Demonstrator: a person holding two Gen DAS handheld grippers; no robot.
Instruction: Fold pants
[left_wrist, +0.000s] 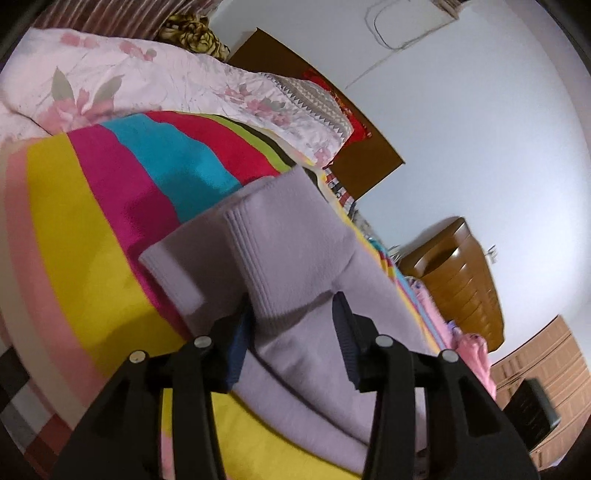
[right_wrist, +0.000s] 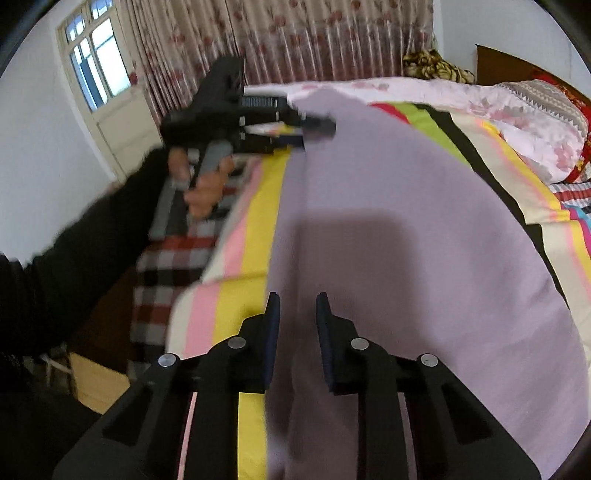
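Lilac pants (left_wrist: 295, 229) lie on a bed's striped bedspread (left_wrist: 74, 240), one part folded over with a ribbed band on top. My left gripper (left_wrist: 293, 328) stands open, and that ribbed band lies loosely between its fingers. In the right wrist view the pants (right_wrist: 406, 240) spread flat across the bedspread (right_wrist: 255, 221). My right gripper (right_wrist: 298, 325) is over their near left edge, its jaws a narrow gap apart with fabric in the gap and no visible pinch. The left gripper (right_wrist: 310, 133), held by a hand (right_wrist: 207, 192), sits at the pants' far end.
A pink floral quilt (left_wrist: 147, 81) and pillows lie at the head of the bed by a brown headboard (left_wrist: 332, 122). A wooden dresser (left_wrist: 461, 280) stands beside the bed. A plaid sheet (right_wrist: 170, 266) hangs off the bed's edge. Curtains (right_wrist: 295, 37) and a door (right_wrist: 103, 74) lie beyond.
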